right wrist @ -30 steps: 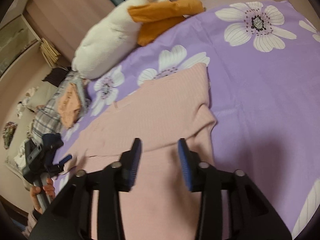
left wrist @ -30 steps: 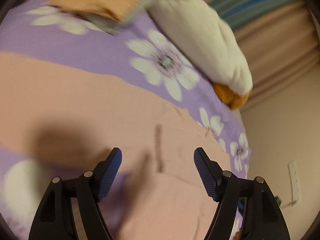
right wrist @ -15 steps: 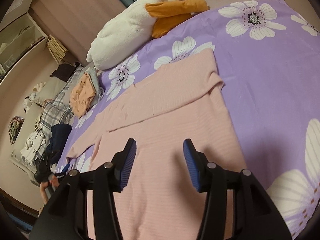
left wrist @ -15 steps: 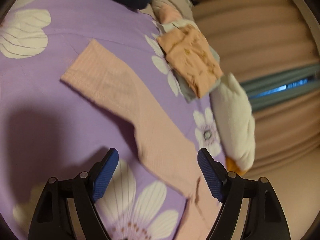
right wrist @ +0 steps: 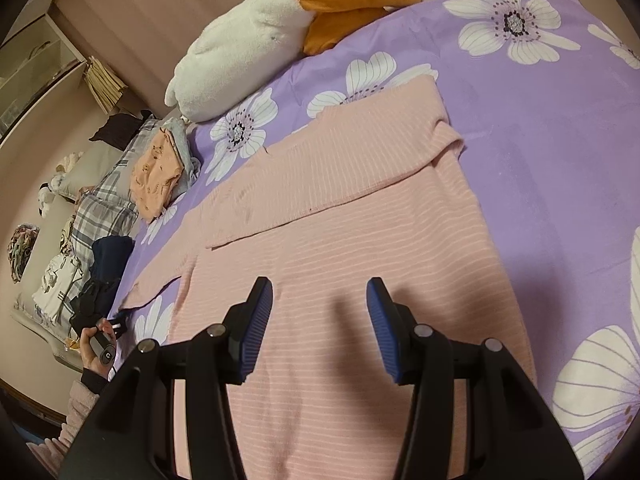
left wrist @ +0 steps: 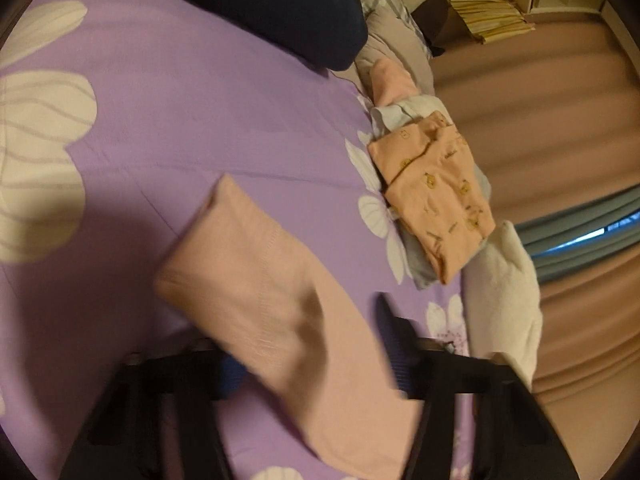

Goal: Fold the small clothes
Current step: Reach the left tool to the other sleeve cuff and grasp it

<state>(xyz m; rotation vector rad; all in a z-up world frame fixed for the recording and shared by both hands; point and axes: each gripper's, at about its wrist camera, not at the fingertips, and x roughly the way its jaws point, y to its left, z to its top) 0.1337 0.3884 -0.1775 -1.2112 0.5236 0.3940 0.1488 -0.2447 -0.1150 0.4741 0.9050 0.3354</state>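
Lying flat on the purple flowered bedsheet (right wrist: 540,128), the pink ribbed knit top (right wrist: 360,260) was spread with one sleeve (left wrist: 256,280) outstretched. That sleeve was being closed on by the left gripper (left wrist: 312,364), while the right gripper (right wrist: 320,332) was held half open, empty, above the top's body. A thin pinch could be lost, judging by the blur.

The left claw (left wrist: 316,344) pointed downward, its jaws closing around a pink sleeve (left wrist: 256,284) lying between them. The right claw (right wrist: 318,328) hovered half-spread, nothing gripped. A hand (right wrist: 96,350) in a dark cuff grasped the left claw's handle.
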